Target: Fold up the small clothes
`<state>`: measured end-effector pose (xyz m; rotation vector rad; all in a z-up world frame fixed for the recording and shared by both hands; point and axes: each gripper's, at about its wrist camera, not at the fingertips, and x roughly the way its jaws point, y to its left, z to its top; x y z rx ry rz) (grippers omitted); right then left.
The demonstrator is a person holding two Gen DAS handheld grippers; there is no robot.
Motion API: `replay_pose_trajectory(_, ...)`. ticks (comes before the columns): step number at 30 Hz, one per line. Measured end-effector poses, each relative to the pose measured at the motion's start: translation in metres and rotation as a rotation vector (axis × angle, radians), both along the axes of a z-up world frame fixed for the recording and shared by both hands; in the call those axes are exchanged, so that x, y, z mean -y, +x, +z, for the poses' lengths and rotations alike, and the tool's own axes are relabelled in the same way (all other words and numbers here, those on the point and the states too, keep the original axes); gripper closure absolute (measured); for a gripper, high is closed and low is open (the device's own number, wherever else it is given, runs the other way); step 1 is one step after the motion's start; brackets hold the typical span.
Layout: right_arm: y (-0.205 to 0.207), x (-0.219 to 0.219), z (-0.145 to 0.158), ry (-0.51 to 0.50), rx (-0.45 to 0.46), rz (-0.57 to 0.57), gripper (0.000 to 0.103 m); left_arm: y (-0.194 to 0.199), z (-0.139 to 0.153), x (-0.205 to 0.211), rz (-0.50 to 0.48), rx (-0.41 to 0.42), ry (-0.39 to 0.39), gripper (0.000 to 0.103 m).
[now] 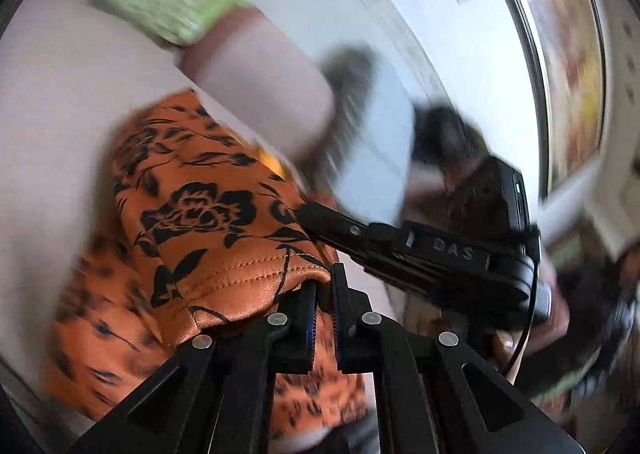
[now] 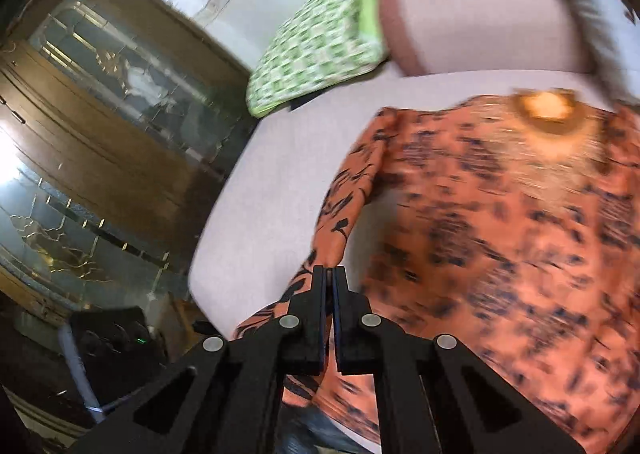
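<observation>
An orange top with a black flower print (image 1: 208, 222) lies on a pale pink cushioned surface (image 1: 60, 126). My left gripper (image 1: 324, 278) is shut on the top's stitched hem and lifts that edge. In the right wrist view the top (image 2: 500, 222) spreads out to the right, its neckline with a yellow label at the far side. My right gripper (image 2: 330, 274) is shut on the end of the top's left sleeve, which hangs from the fingers. The right gripper's body (image 1: 440, 254) shows in the left wrist view, beside the top.
A green checked cushion (image 2: 316, 50) leans at the far end of the pink surface (image 2: 264, 214), next to a pink bolster (image 2: 472, 14). A dark wooden cabinet with glass doors (image 2: 100, 126) stands to the left. A framed picture (image 1: 568, 66) hangs on the wall.
</observation>
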<state>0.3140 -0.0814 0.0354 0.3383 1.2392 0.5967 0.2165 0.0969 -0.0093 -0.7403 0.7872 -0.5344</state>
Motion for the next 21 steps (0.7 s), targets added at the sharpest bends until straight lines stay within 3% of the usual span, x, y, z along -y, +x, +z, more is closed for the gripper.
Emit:
replay_pose_trajectory(4, -0.022, 0.076, -0.046, -0.080, -0.054, -0.085, 0.100, 0.019, -0.057, 0.070, -0.190, -0.086, 0.077, 0.092)
replay_pose_trajectory(6, -0.028, 0.106, -0.092, -0.139, -0.110, -0.121, 0.100, 0.030, -0.090, 0.099, -0.305, -0.190, 0.185, 0.091)
replay_pose_trajectory(8, -0.027, 0.132, -0.132, -0.190, -0.186, -0.161, 0.100, 0.036, -0.103, 0.107, -0.395, -0.251, 0.193, 0.091)
replay_pose_trajectory(9, -0.026, 0.144, -0.148, -0.206, -0.213, -0.191, 0.100, 0.036, -0.098, 0.102, -0.401, -0.218, 0.183, 0.091)
replay_pose_trajectory(11, -0.027, 0.157, -0.155, -0.164, -0.225, -0.233, 0.103, 0.041, -0.081, 0.088, -0.366, -0.151, 0.174, 0.078)
replay_pose_trajectory(12, -0.029, 0.159, -0.147, -0.137, -0.193, -0.236, 0.103, 0.046, -0.070, 0.074, -0.330, -0.113, 0.132, 0.061)
replay_pose_trajectory(14, -0.031, 0.159, -0.127, -0.121, -0.138, -0.240, 0.103, 0.058, -0.053, 0.047, -0.237, -0.071, 0.083, 0.045)
replay_pose_trajectory(16, -0.034, 0.157, -0.115, -0.118, -0.097, -0.230, 0.102, 0.073, -0.039, 0.016, -0.120, -0.056, 0.090, 0.044)
replay_pose_trajectory(18, -0.042, 0.158, -0.114, -0.146, -0.068, -0.209, 0.091, 0.083, -0.039, -0.010, -0.033, -0.098, 0.130, 0.044)
replay_pose_trajectory(21, -0.059, 0.155, -0.123, -0.151, -0.090, -0.194, 0.039, 0.090, -0.041, -0.036, 0.080, -0.171, 0.178, 0.045)
